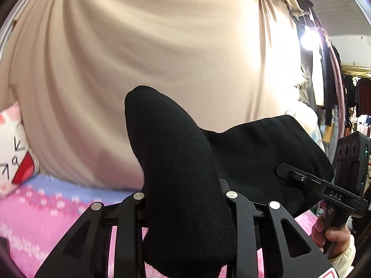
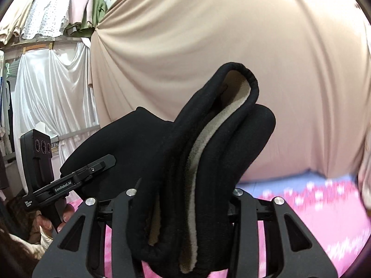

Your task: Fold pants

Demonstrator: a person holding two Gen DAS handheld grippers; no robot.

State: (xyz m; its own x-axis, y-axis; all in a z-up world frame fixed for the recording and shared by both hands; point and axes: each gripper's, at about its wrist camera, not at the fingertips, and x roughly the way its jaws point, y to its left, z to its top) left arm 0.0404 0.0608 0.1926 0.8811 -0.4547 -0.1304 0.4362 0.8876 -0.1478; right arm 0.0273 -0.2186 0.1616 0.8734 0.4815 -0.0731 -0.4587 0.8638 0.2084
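Note:
The black pants (image 1: 176, 153) hang lifted above the bed, stretched between both grippers. My left gripper (image 1: 183, 199) is shut on a thick bunched fold of them, which hides its fingertips. In the right wrist view the pants (image 2: 208, 143) show a cream fleece lining, and my right gripper (image 2: 185, 199) is shut on that bunched edge. Each gripper shows in the other's view: the right gripper (image 1: 299, 180) pinches the far side of the cloth, and the left gripper (image 2: 99, 164) does the same. A hand (image 1: 334, 234) holds the right gripper's handle.
A beige curtain (image 1: 150, 58) fills the background. Below lies a pink patterned bedcover (image 2: 313, 208) with a blue band. A cat-face pillow (image 1: 14, 153) sits at the left. Clothes racks (image 2: 53, 11) and a bright lamp (image 1: 308, 37) stand at the sides.

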